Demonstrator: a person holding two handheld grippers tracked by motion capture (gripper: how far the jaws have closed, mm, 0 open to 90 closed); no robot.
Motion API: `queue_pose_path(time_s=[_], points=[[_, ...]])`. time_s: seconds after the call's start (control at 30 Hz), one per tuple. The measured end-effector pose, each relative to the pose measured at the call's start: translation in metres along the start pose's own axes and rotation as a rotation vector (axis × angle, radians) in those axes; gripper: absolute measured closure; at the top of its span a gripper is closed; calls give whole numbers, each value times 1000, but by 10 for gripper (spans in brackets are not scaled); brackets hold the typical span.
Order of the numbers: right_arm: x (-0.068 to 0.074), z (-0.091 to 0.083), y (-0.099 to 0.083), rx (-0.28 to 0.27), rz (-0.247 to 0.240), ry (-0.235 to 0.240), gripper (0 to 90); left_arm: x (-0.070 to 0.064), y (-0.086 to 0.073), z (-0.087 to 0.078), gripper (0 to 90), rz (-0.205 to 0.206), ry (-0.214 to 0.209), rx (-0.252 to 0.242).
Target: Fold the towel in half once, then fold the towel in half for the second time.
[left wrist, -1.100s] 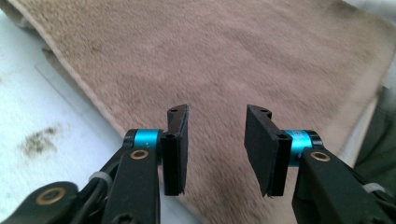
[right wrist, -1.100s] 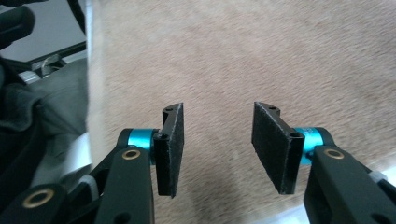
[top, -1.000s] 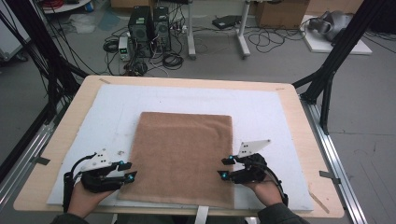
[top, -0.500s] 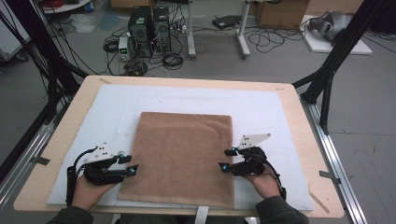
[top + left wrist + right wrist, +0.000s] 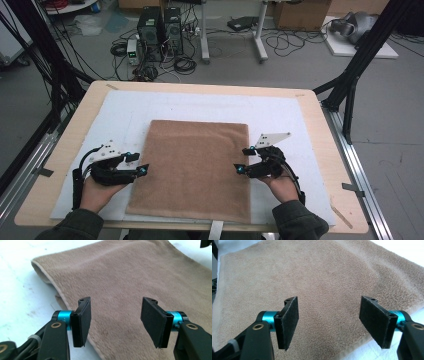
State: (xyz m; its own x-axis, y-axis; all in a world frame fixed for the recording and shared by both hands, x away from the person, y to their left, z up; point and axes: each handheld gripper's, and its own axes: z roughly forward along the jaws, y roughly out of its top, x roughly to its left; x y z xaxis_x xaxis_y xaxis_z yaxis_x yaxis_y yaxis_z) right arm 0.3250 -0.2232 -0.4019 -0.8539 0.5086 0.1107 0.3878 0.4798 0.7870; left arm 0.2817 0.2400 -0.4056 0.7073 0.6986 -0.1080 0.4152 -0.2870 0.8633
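A folded tan towel (image 5: 195, 167) lies flat in the middle of the white mat (image 5: 300, 115). My left gripper (image 5: 137, 164) sits open at the towel's left edge, jaws wide apart over the hem (image 5: 62, 295). At the right edge my right gripper (image 5: 244, 160) is open too, its black pads (image 5: 288, 321) spread above the tan towel (image 5: 324, 277). Nothing is held between either pair of jaws. The tan towel (image 5: 130, 272) shows a doubled layer at its far left corner.
The wooden table (image 5: 80, 107) borders the white mat on all sides. Beyond its far edge are computer towers (image 5: 160, 25), tangled cables and a desk frame on the floor. Black frame posts (image 5: 355, 65) stand at the right and left.
Both grippers have moved forward along the towel's side edges, away from the near corners, and slightly inward over the hems. Their jaws stay open.
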Motion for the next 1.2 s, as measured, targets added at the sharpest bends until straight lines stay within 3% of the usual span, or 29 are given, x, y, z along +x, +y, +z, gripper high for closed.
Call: queue_pose_path(time_s=[0.37, 0.53, 0.67, 0.83, 1.0, 1.13, 1.2], points=[[-4, 1, 3, 7, -1, -13, 294, 7, 4, 6, 418, 0, 4, 18], [-8, 3, 3, 12, -2, -27, 295, 15, 4, 9, 415, -22, 17, 28], [-16, 1, 8, 24, -6, -47, 296, 24, 15, 13, 416, -23, 36, 34], [-35, 1, 28, 22, -13, -77, 300, 38, 37, 21, 419, -14, 77, 30], [-63, 6, 52, 29, -9, -112, 328, 60, 59, 39, 430, -45, 116, 19], [-88, 18, 52, 16, 46, -142, 365, 79, 64, 59, 440, -95, 162, 22], [-96, 25, 46, 54, 70, -165, 364, 86, 60, 66, 437, -122, 182, 27]])
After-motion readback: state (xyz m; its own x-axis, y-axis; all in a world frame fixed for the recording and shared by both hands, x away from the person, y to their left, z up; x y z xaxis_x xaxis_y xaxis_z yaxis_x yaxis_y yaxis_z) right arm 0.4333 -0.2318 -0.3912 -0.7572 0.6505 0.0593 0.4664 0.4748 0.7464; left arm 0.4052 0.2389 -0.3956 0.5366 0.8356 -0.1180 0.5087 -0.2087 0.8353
